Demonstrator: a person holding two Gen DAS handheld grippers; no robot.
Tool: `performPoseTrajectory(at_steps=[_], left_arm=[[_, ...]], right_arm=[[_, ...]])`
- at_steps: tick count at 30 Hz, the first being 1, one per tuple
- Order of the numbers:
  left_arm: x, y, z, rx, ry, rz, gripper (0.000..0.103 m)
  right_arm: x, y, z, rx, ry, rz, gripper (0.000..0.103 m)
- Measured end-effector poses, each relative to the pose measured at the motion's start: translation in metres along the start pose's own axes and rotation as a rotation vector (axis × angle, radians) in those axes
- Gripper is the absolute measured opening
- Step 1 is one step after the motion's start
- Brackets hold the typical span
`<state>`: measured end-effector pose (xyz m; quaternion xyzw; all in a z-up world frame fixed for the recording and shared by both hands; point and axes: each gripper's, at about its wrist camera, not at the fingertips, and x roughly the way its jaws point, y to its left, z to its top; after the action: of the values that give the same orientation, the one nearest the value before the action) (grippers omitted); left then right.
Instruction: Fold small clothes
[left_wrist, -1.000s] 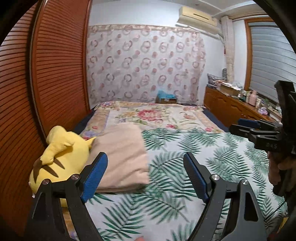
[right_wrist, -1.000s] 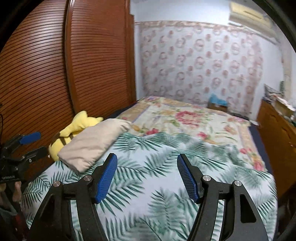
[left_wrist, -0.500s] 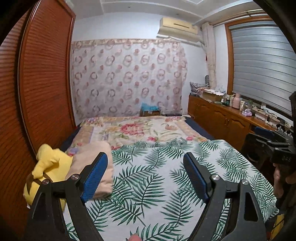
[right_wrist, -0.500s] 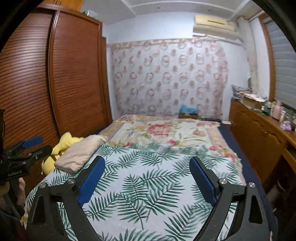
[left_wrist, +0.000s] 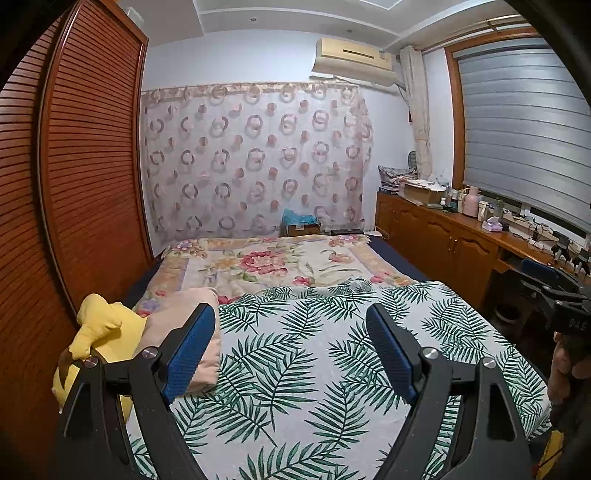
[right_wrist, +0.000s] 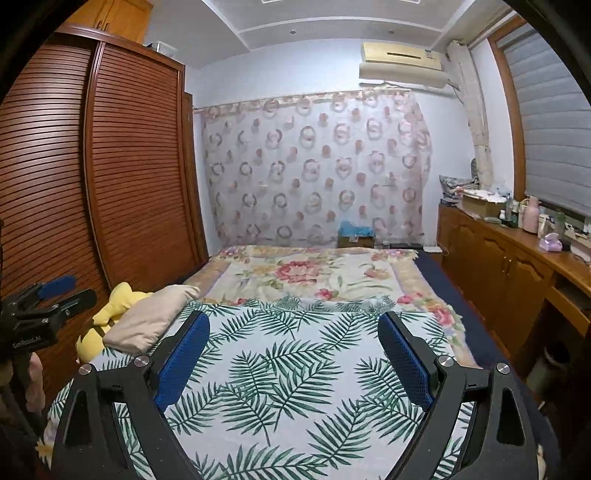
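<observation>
A folded beige garment (left_wrist: 173, 312) (right_wrist: 147, 317) lies at the bed's left edge, leaning on a yellow plush toy (left_wrist: 107, 325) (right_wrist: 118, 295). My left gripper (left_wrist: 290, 314) hovers open over the palm-leaf sheet (left_wrist: 295, 369), its left finger crossing in front of the garment without touching it. My right gripper (right_wrist: 293, 319) is open too, over the sheet (right_wrist: 288, 369), with nothing between its blue pads. Each gripper shows at the edge of the other's view, held in a hand: the right gripper (left_wrist: 554, 291), the left gripper (right_wrist: 48, 295).
A floral blanket (left_wrist: 280, 262) covers the far half of the bed. A slatted wooden wardrobe (left_wrist: 88, 177) runs along the left. Wooden cabinets (right_wrist: 509, 266) with bottles and boxes line the right under a window blind. A patterned curtain (right_wrist: 317, 166) hangs at the back.
Both grippers drew back from the folded garment and tilted up, so it now sits smaller at the left. The right gripper's jaws widened. The left jaws kept their spread.
</observation>
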<state>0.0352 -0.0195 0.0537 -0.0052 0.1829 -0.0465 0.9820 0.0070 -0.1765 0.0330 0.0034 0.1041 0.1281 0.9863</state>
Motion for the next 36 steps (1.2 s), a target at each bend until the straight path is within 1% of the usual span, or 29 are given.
performPoseTrajectory(at_steps=[10, 36], left_arm=[[0.000, -0.002, -0.003, 0.001, 0.003, 0.000, 0.084], [0.000, -0.002, -0.003, 0.001, 0.003, 0.001, 0.084]], right_arm=[[-0.003, -0.006, -0.007, -0.010, 0.001, -0.004, 0.093], [-0.001, -0.018, -0.004, -0.009, 0.003, 0.001, 0.093]])
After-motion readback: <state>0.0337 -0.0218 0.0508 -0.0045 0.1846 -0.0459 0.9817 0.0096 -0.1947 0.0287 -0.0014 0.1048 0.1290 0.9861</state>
